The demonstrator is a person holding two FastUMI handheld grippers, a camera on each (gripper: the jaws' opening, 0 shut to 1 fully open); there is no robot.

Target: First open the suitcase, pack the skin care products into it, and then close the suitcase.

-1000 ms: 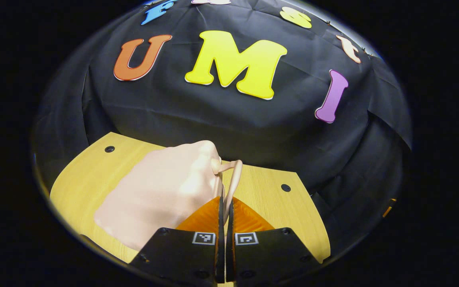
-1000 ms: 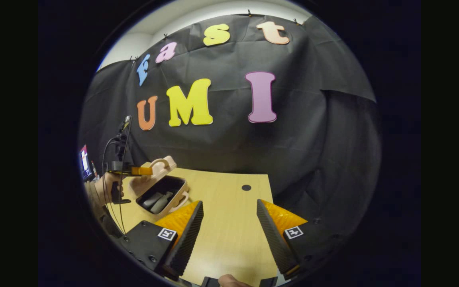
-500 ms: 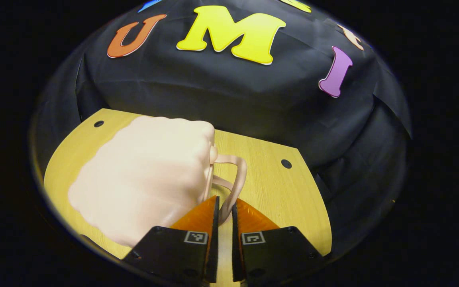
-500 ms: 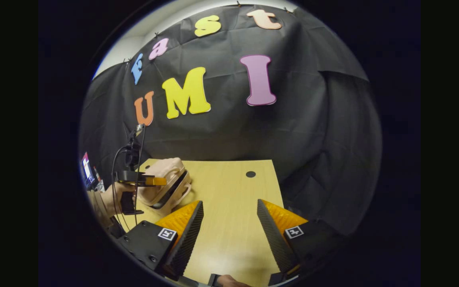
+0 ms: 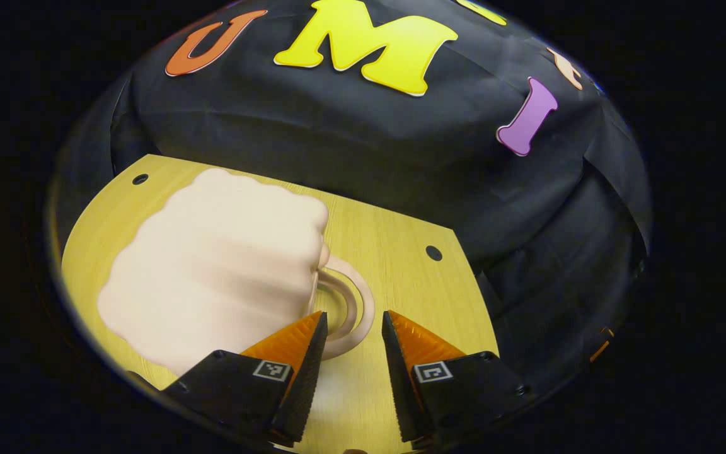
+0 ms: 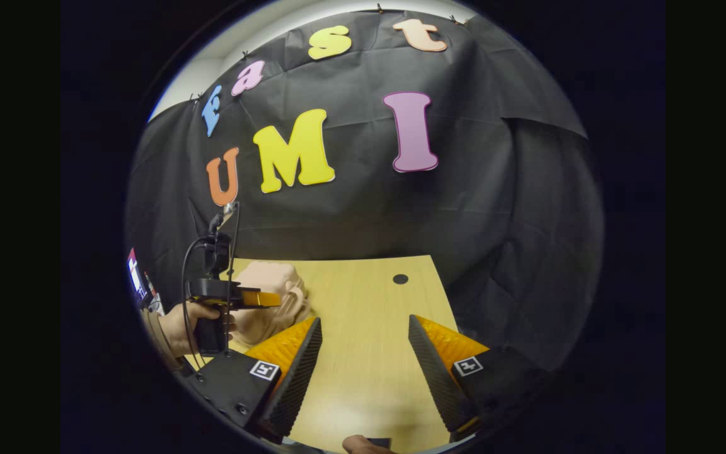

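Lying flat and closed on the yellow wooden counter (image 5: 413,277), the small pale pink plastic suitcase (image 5: 218,271) looks packed. Beside its loop handle (image 5: 353,309), the left gripper (image 5: 350,353) sits apart, likely letting go. The right gripper (image 6: 363,359) waits apart, well away from the suitcase.

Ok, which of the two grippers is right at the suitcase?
The left gripper: its open fingers flank the suitcase handle. The right gripper hovers over bare table.

Two gripper-mounted fisheyes over one table (image 6: 363,353)

Left gripper view sits close above the suitcase (image 5: 218,271); right gripper view faces it from farther right.
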